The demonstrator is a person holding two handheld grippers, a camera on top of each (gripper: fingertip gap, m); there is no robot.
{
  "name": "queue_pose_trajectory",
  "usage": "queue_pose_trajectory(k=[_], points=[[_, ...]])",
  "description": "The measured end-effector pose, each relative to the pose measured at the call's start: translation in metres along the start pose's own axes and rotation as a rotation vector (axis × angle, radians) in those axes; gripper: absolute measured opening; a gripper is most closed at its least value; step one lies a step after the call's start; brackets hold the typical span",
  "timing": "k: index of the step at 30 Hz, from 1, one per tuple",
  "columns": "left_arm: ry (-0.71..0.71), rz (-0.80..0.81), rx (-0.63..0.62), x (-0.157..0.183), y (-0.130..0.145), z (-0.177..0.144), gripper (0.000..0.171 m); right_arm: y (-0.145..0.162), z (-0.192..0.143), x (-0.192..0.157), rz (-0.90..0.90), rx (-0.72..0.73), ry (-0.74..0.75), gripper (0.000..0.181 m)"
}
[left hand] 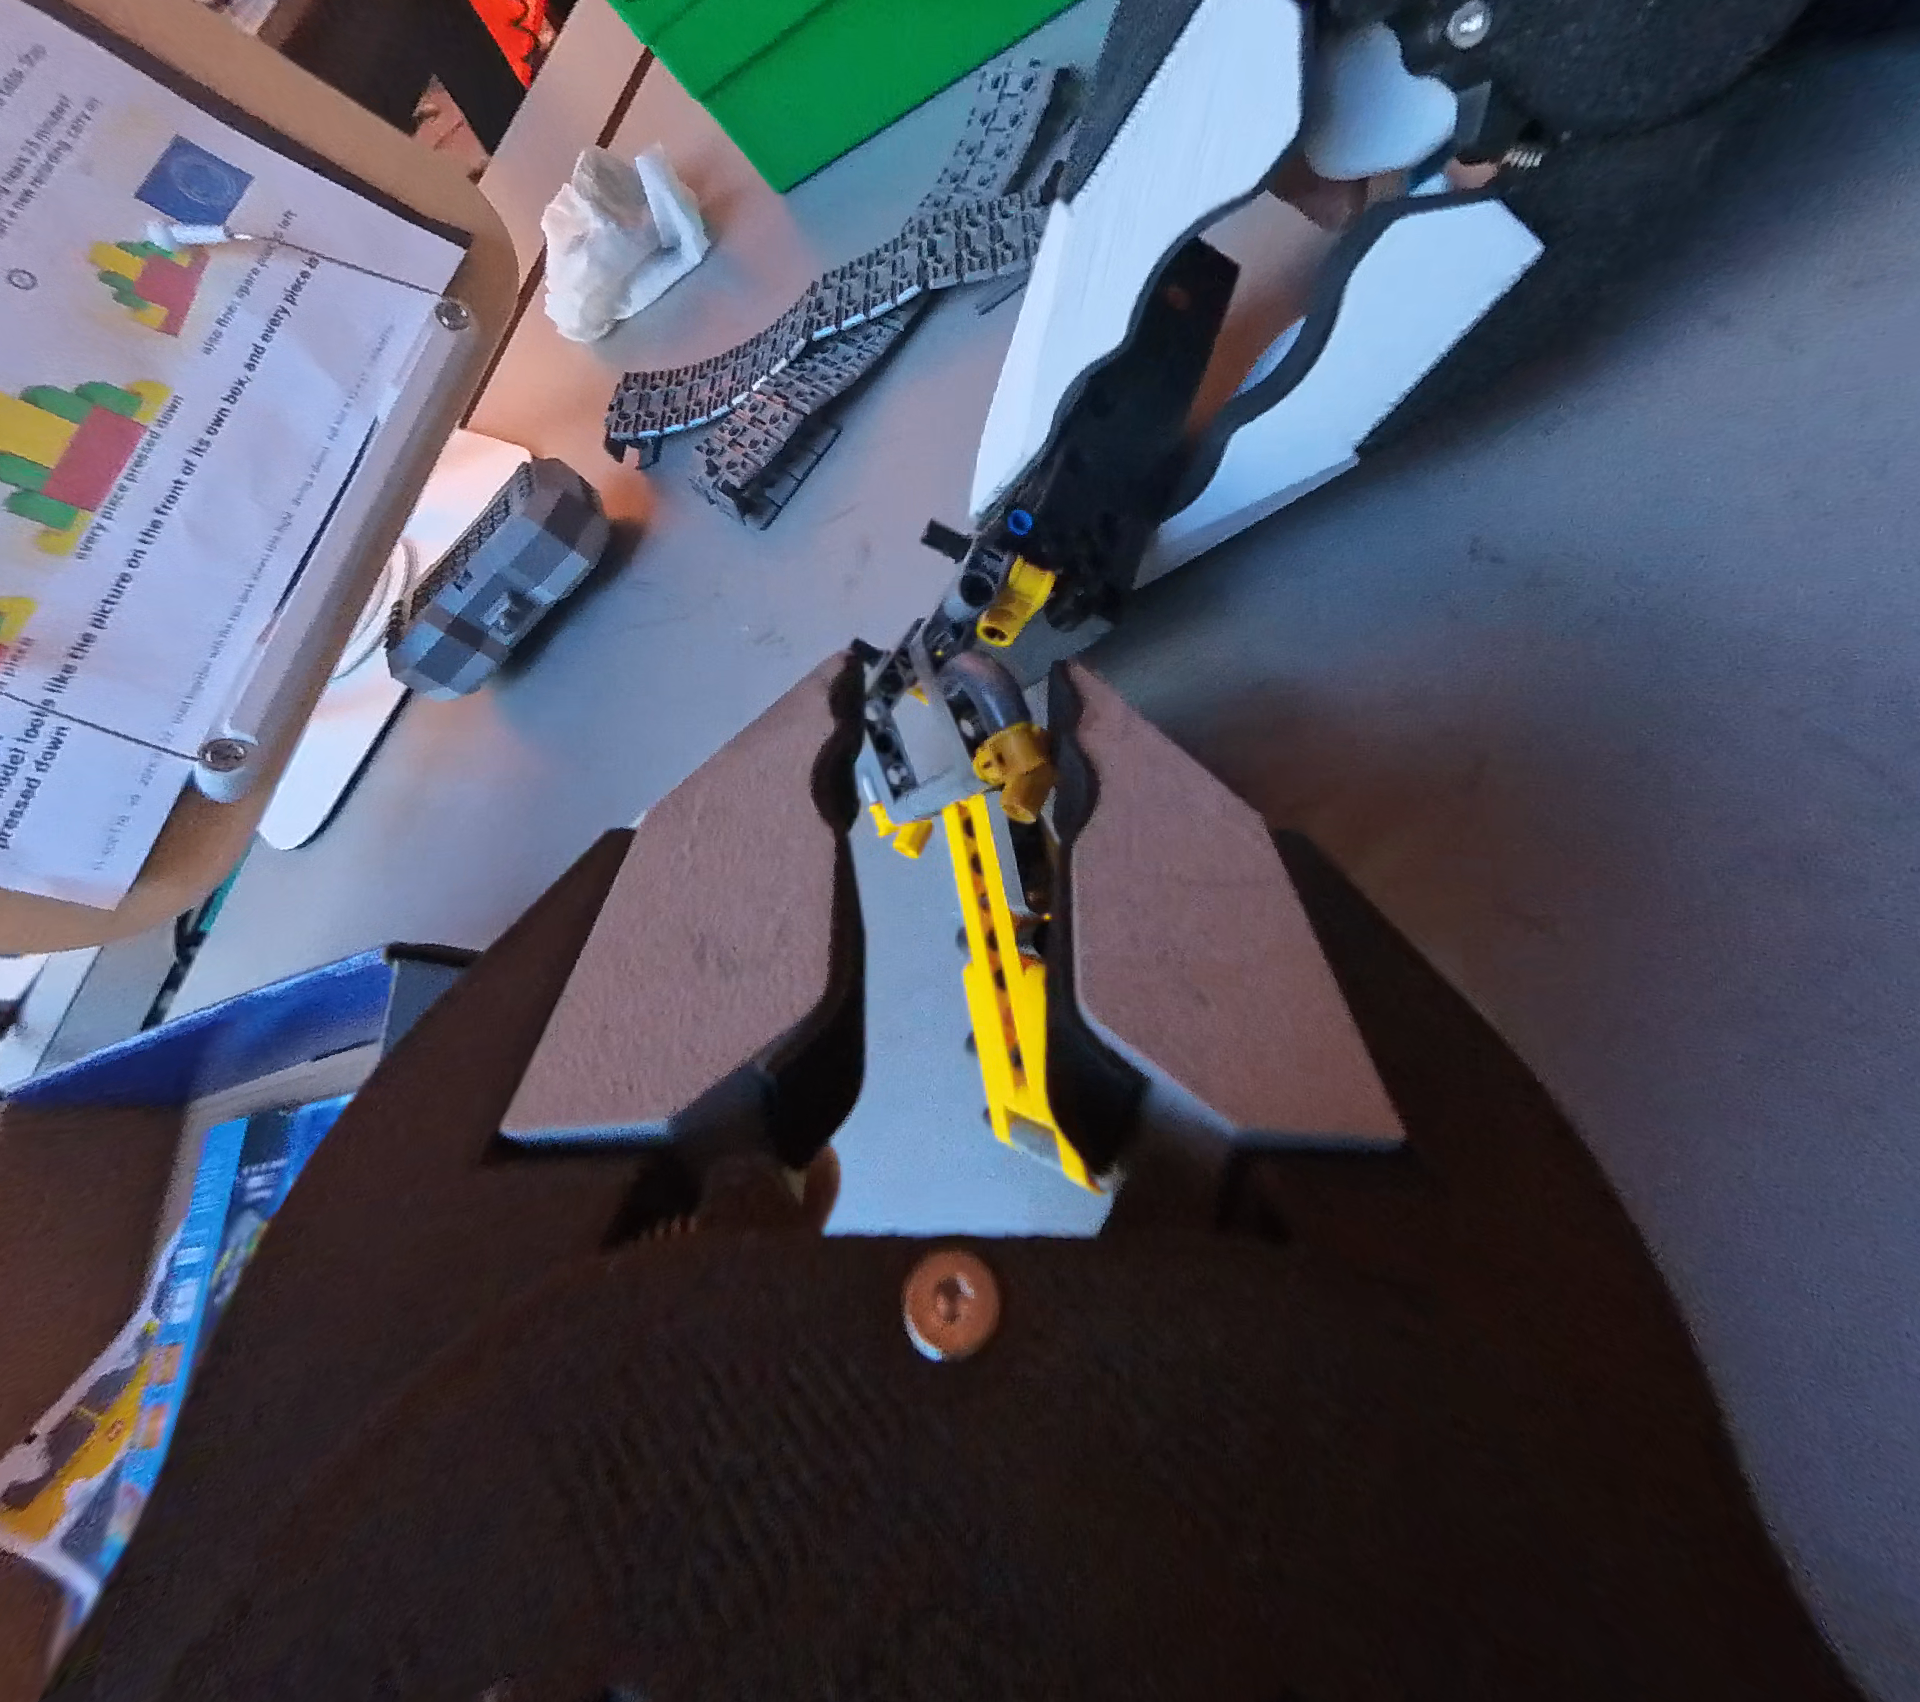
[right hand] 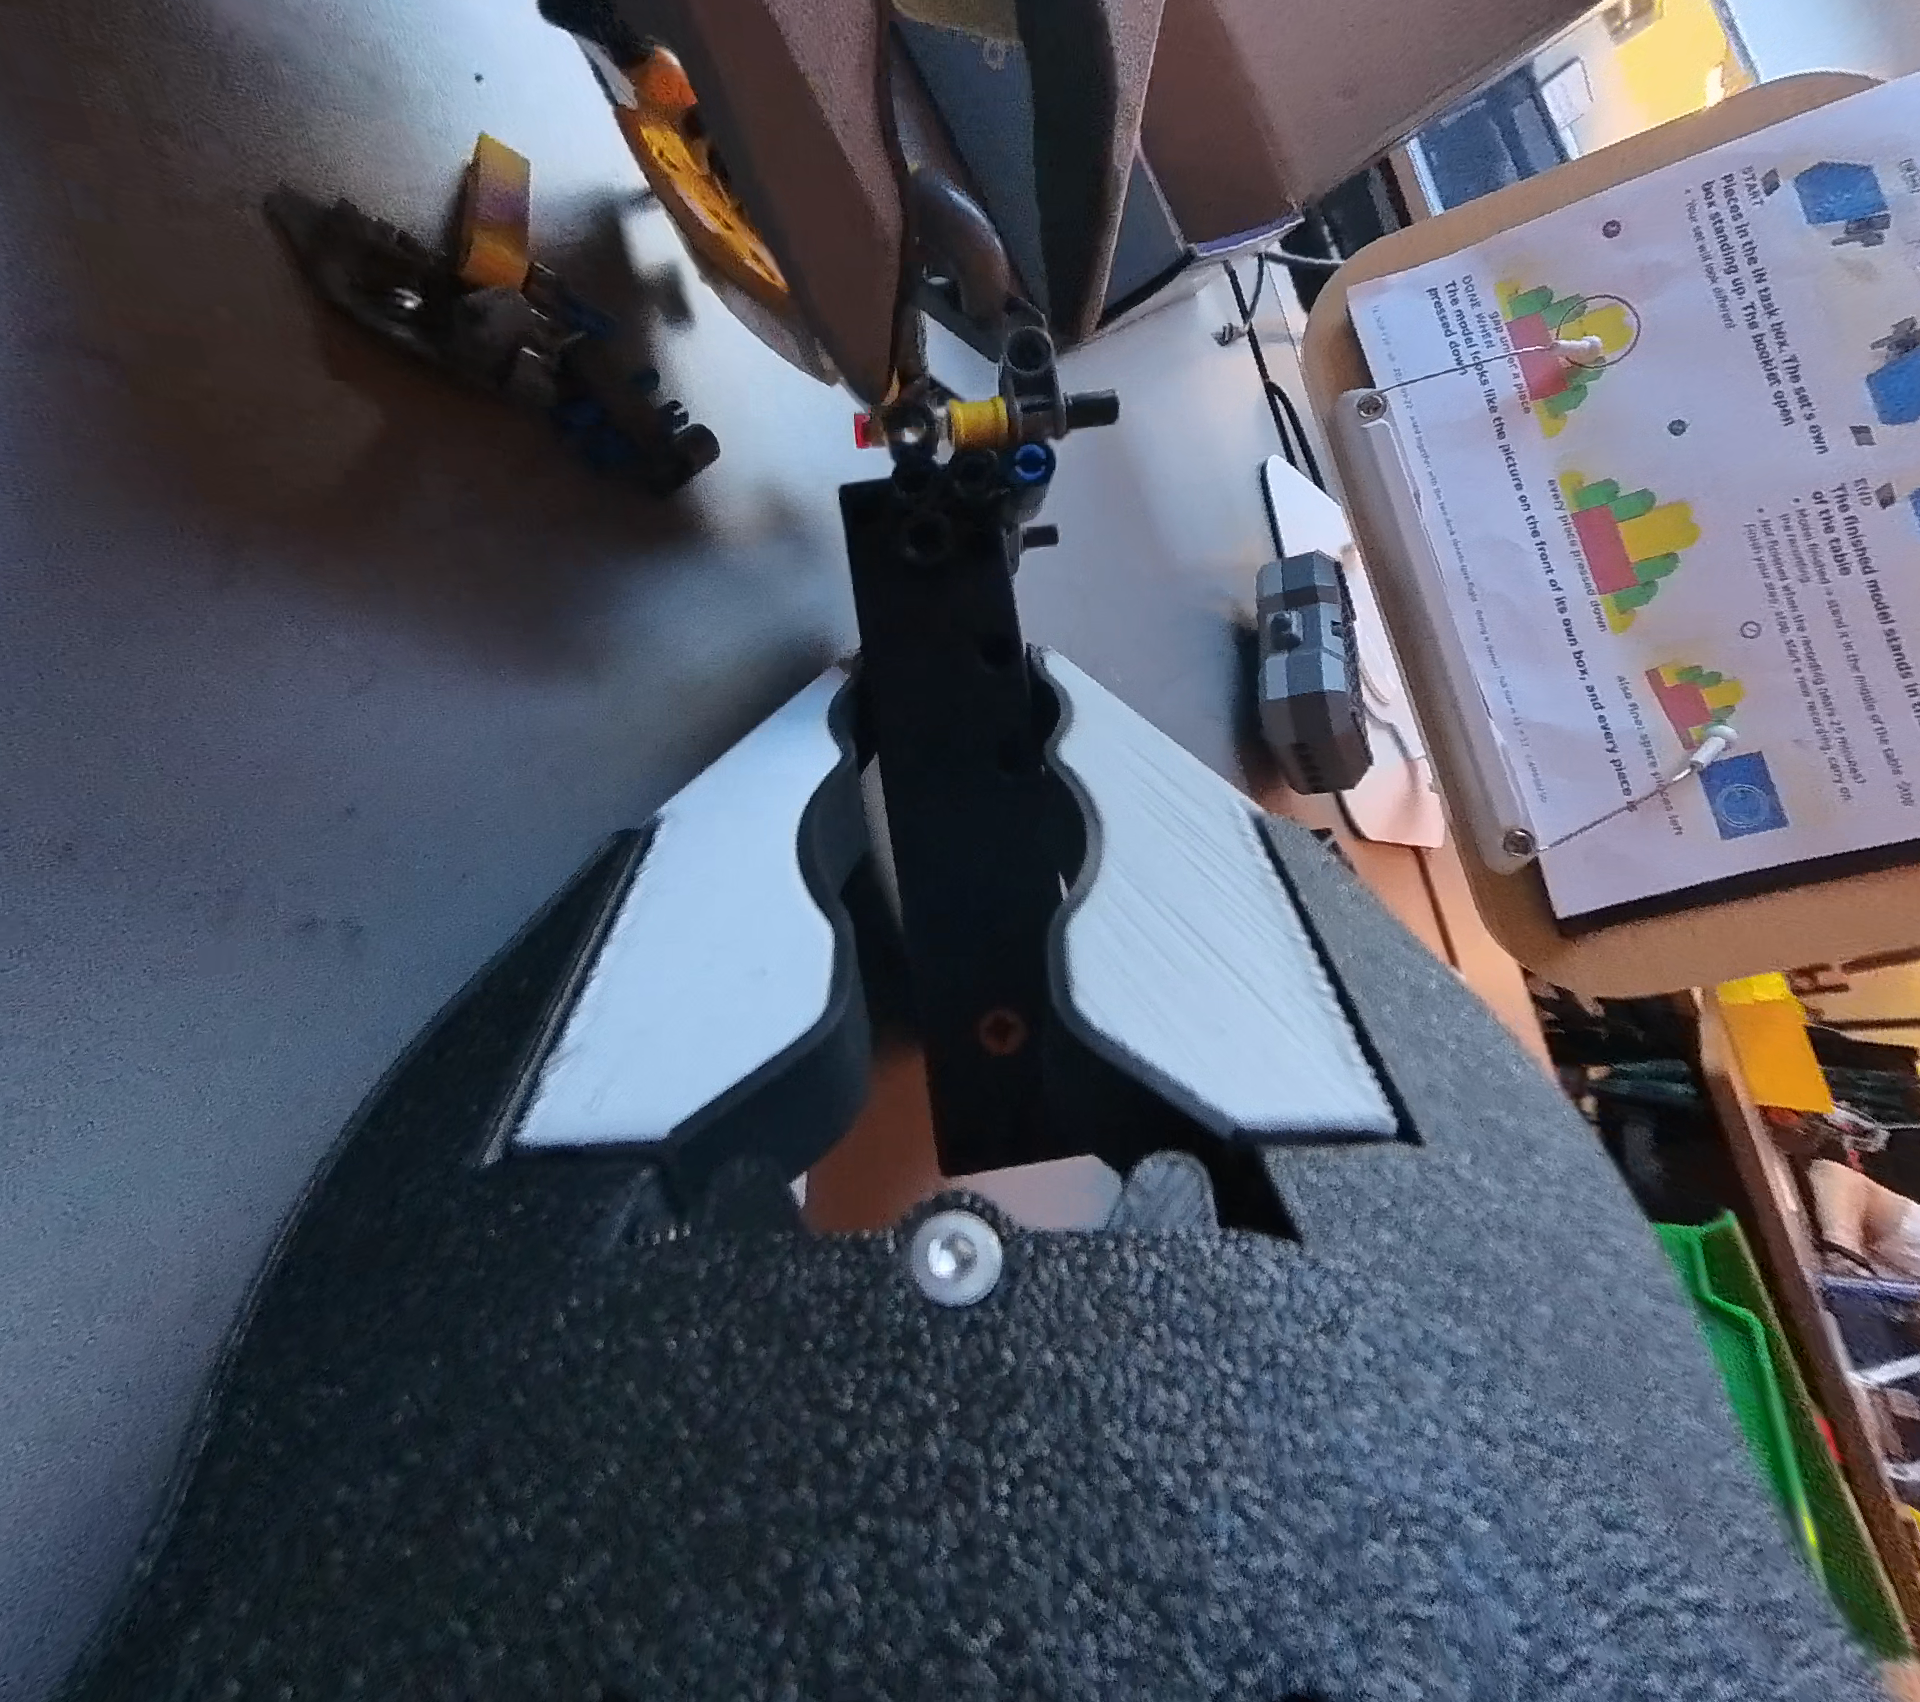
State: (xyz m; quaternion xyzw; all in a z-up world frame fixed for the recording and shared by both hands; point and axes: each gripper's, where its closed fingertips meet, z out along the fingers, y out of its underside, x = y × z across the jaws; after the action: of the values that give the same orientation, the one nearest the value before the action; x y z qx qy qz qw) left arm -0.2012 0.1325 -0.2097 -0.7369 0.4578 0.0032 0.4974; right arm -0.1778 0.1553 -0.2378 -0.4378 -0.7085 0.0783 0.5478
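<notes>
L gripper point(left hand: 951, 759) jaws narrow, clamping yellow beam assy point(left hand: 997, 956); R gripper point(right hand: 951, 717) pinches black beam point(right hand: 956, 821) at far end, both bracing joint above table point(left hand: 1558, 717).

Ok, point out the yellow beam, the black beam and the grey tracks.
yellow beam point(left hand: 1003, 977), left wrist view, mid-length.
black beam point(right hand: 951, 779), right wrist view, its middle.
grey tracks point(left hand: 821, 343), left wrist view, where the strips cross.

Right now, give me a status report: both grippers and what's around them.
Left gripper shut on yellow-and-grey brick assembly. Right gripper shut on its black beam. Track links and grey block lie beside on table.
</notes>
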Motion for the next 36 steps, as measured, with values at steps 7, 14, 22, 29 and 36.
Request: queue_pose_trajectory(k=[7,14,22,29,36], points=[[0.049,0.009,-0.046,0.001,0.003,-0.001,0.026,-0.004,-0.001,-0.006,-0.063,0.023,-0.002,0.025],[0.137,-0.036,-0.020,0.011,0.005,-0.001,0.012,0.000,0.004,-0.016,-0.078,0.002,-0.042,0.028],[0.156,-0.015,-0.073,0.015,0.019,0.006,0.025,0.001,0.004,-0.023,-0.013,0.023,-0.118,0.035],[0.153,-0.083,-0.043,0.017,0.022,0.010,0.019,0.004,0.000,-0.022,-0.021,0.029,-0.126,0.038],[0.052,-0.019,-0.099,0.018,0.034,0.025,0.018,-0.013,-0.013,-0.003,0.177,0.162,-0.125,0.037]])
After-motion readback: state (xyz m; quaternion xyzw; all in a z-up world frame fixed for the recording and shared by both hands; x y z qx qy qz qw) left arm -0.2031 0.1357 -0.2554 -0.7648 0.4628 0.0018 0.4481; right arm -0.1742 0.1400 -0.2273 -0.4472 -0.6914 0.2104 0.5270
